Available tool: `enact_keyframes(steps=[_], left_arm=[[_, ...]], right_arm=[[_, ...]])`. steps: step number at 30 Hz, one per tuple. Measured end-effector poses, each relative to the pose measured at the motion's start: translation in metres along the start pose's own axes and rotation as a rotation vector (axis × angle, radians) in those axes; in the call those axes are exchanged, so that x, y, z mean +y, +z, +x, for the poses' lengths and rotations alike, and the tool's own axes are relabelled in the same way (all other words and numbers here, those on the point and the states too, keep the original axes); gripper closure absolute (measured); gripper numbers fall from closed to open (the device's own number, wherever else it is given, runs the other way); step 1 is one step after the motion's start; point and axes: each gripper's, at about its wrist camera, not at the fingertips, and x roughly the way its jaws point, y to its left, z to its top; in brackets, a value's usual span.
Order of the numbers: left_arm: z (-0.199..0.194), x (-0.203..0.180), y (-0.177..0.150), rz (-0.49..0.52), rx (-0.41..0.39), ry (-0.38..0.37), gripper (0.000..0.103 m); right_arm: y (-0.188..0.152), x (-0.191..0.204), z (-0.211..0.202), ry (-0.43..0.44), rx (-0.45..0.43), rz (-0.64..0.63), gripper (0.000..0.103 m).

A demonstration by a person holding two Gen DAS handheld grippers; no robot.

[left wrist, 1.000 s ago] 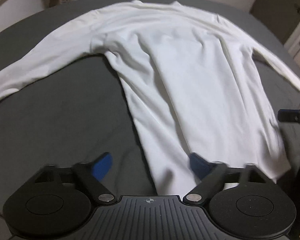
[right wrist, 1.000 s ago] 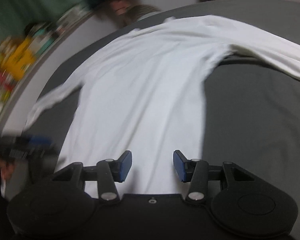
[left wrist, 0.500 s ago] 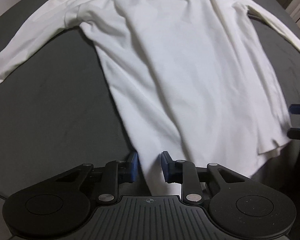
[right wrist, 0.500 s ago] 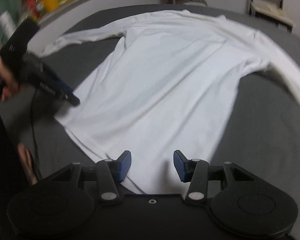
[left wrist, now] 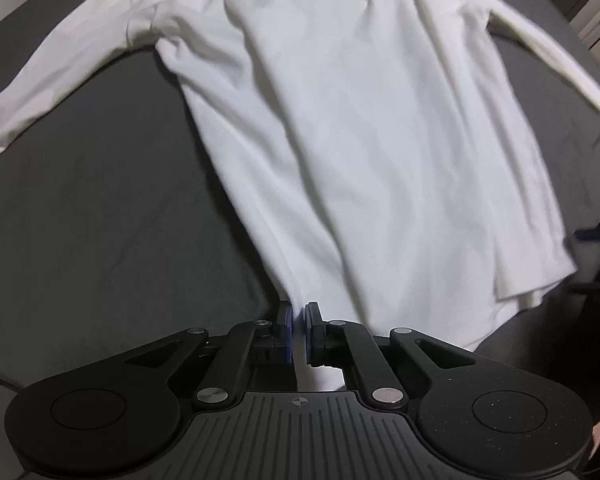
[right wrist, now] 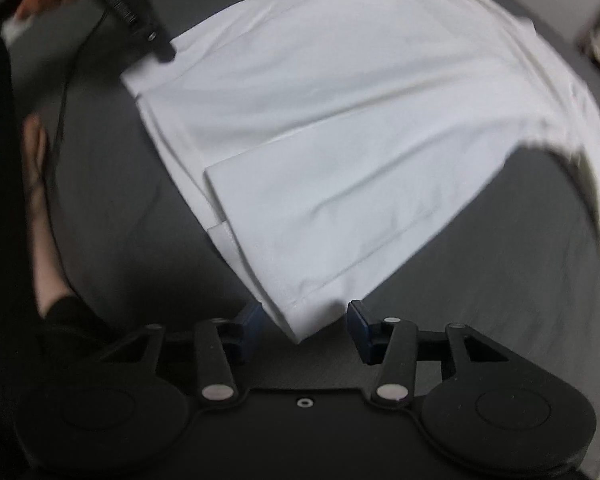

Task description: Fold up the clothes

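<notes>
Left hand-held gripper (left wrist: 298, 330) clenched on hem corner of white long-sleeve shirt (left wrist: 360, 128). Right hand-held gripper (right wrist: 306, 326) released, straddling the other hem corner. Shirt lies on dark grey sheet (left wrist: 100, 200).

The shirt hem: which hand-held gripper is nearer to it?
Left. The left hand-held gripper is shut on the shirt at its hem corner; the right hand-held gripper is open, straddling the other corner without touching.

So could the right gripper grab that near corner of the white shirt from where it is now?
Probably yes. The right gripper is open, and the bottom corner of the white shirt already lies between its fingers on the dark sheet, with nothing blocking it.
</notes>
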Motion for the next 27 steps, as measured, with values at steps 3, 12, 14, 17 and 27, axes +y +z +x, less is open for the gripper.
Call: enact_keyframes(steps=[3,12,14,17,27], left_arm=[[0.001,0.0,0.005,-0.031,0.033,-0.006,0.089],[-0.014,0.004,-0.009,-0.107,0.019,-0.03,0.024],[-0.01,0.008,-0.012,-0.146,0.047,-0.06,0.024],[-0.006,0.013,-0.017,-0.178,0.071,-0.075,0.024],[-0.045,0.055,-0.039,-0.305,0.009,-0.194,0.024]], right_arm=[[0.001,0.02,0.004,-0.1,-0.007,-0.098,0.06],[0.0,0.033,0.011,-0.151,0.023,-0.175,0.07],[0.001,0.035,0.013,-0.173,-0.001,-0.178,0.07],[0.004,0.032,0.016,-0.182,-0.003,-0.153,0.099],[-0.022,-0.072,-0.065,-0.252,-0.128,0.233,0.099]])
